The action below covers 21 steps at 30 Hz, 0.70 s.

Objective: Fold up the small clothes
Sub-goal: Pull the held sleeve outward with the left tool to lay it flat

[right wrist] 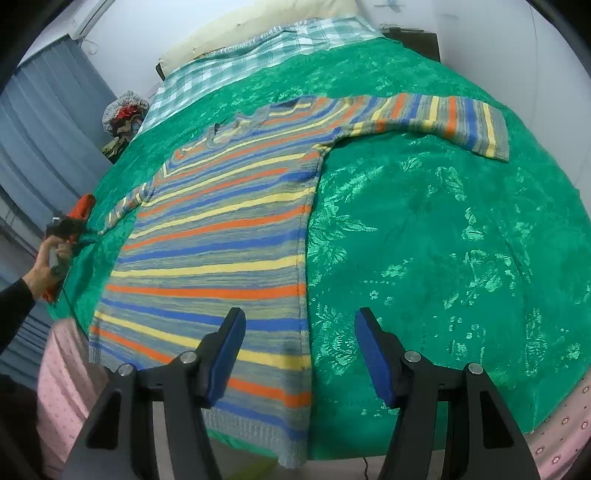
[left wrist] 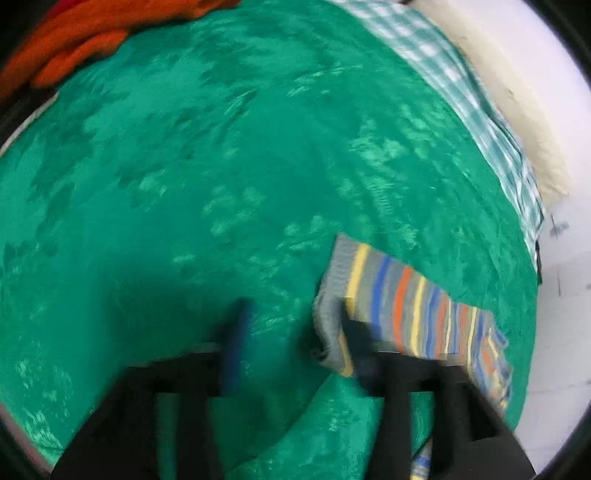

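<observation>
A small knitted sweater (right wrist: 221,236) striped in grey, blue, orange and yellow is lying flat and face-up on a green floral bedspread (right wrist: 443,229) that is covering the bed. Its body is running from the near edge of the bed toward the pillow end, with a pale ribbed hem at the near edge. One sleeve (right wrist: 436,118) is stretching out sideways across the bedspread, ending in a grey cuff. The other sleeve (left wrist: 417,310) is reaching toward the opposite bed edge, where the left tool (left wrist: 291,332) is hovering.

In the blurred left wrist view, the left tool's blue-padded jaws are standing apart; one finger is overlapping the cuff end of that sleeve, but the pads are not pinching the knit. The right tool (right wrist: 299,350) is hanging above the sweater's lower side seam, jaws spread and gripping nothing, one pad over the stripes and the other over bare bedspread.

Beyond the sweater, a teal-and-white checked cloth (right wrist: 236,66) is lying across the bed, with a cream pillow (right wrist: 266,26) behind it. An orange fabric heap (left wrist: 85,44) is sitting at the bedspread's far corner in the left wrist view. A pink dotted sheet (right wrist: 62,391) is showing below the bedspread's near edge. A person's hand (right wrist: 48,266) in a dark sleeve is holding the left tool's handle.
</observation>
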{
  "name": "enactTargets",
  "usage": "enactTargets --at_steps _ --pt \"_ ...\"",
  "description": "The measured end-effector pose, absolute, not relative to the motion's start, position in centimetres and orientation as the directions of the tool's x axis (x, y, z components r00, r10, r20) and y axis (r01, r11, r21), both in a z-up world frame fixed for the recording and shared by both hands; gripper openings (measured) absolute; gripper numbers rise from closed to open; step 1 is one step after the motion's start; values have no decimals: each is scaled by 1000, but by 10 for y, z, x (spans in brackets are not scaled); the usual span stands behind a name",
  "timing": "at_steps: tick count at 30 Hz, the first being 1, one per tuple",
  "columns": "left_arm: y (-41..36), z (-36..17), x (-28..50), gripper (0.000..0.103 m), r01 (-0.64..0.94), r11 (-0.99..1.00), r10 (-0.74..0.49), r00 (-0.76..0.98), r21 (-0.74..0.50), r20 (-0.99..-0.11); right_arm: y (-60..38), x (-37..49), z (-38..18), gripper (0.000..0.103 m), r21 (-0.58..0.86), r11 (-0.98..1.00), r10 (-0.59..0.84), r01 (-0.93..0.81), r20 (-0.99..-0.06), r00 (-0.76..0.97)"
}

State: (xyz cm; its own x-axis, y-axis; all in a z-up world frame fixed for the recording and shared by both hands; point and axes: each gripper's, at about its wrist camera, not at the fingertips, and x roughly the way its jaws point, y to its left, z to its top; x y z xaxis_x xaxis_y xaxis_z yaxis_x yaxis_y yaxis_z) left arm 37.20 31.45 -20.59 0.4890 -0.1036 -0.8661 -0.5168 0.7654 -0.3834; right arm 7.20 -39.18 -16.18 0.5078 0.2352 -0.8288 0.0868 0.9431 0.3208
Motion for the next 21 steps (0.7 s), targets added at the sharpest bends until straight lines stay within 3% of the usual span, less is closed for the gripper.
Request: enactTargets --at_steps 2,4,6,7,10,21 --pt "304 -204 380 75 -478 801 -84 506 -360 -858 -387 75 -164 61 308 948 232 77 -838 494" --pt "290 -214 394 71 -439 829 -113 476 -347 -872 -381 76 -166 61 292 955 227 62 -844 485" --pt "273 -229 408 10 -396 864 -138 409 -312 -902 -374 77 -167 61 263 964 209 47 -853 478" --pt "264 -231 412 4 -382 889 -98 382 -253 -919 -372 77 -167 61 255 966 205 42 -855 476" --pt "261 -226 412 3 -429 900 102 383 -79 -918 -370 78 -169 61 242 969 192 46 -859 475" --pt "263 -234 421 7 -451 892 161 352 -16 -922 -388 76 -169 61 248 961 159 124 -858 489"
